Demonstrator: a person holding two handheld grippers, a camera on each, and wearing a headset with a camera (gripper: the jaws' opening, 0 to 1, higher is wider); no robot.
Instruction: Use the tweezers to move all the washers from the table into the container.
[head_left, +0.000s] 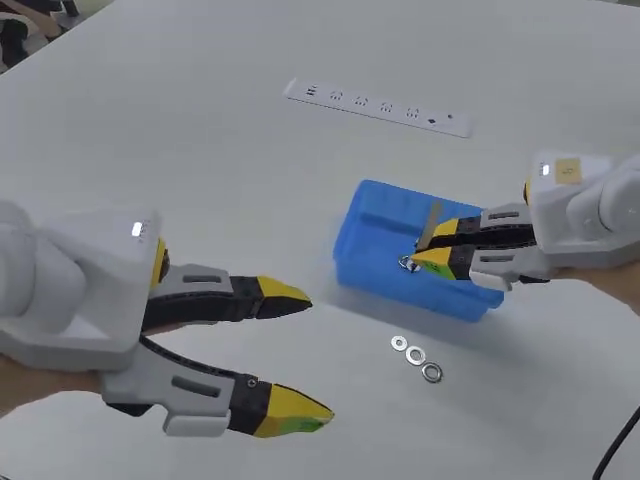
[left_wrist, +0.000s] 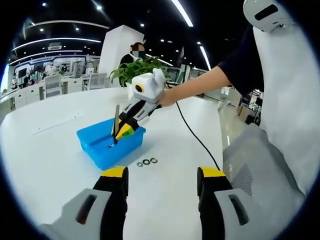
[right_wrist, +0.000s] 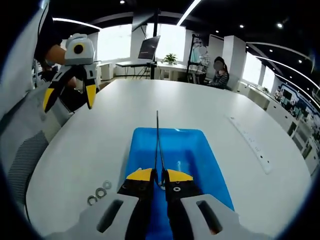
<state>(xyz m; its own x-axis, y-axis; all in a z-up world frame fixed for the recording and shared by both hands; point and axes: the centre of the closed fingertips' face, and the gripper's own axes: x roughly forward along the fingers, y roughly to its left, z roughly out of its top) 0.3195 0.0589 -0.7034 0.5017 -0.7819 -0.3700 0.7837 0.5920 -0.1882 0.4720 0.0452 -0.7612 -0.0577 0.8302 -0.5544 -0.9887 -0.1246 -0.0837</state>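
My right gripper is shut on thin metal tweezers and hovers over the blue container. The tweezers' lower tip reaches down inside it, beside a small washer; whether the tip grips that washer I cannot tell. Three washers lie in a row on the white table just in front of the container. My left gripper stands open and empty at the near left, well apart from the container. The right gripper view looks along the tweezers over the container, with the washers at lower left.
A white power strip lies on the table beyond the container. A black cable trails off the near right edge. A potted plant stands at the table's far side, and a person sits beyond it.
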